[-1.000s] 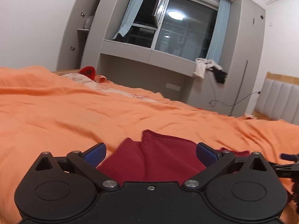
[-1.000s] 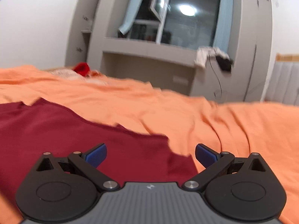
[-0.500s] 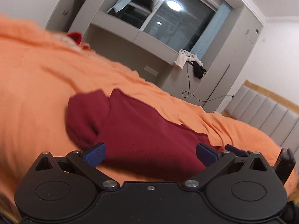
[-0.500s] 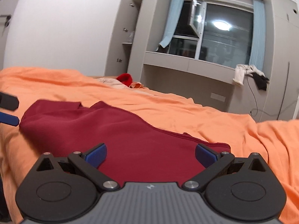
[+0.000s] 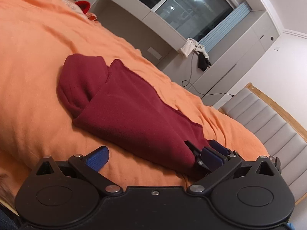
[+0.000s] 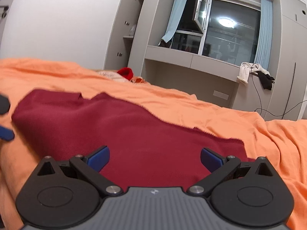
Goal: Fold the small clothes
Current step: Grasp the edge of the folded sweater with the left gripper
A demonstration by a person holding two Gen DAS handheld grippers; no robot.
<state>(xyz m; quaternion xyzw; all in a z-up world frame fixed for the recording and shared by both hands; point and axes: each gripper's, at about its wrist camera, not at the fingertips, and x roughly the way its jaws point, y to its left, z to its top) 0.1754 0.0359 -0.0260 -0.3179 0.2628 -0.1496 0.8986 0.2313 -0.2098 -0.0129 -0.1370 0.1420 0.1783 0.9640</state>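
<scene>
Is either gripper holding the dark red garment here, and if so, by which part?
Neither. The left gripper and right gripper are both open; the dark red garment lies loose on the orange bedspread.

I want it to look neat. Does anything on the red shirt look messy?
Yes. The dark red shirt on the orange bedcover has a sleeve bulging out at its far end in a rounded lump, not tucked flat. Its far edge also runs jagged.
</scene>
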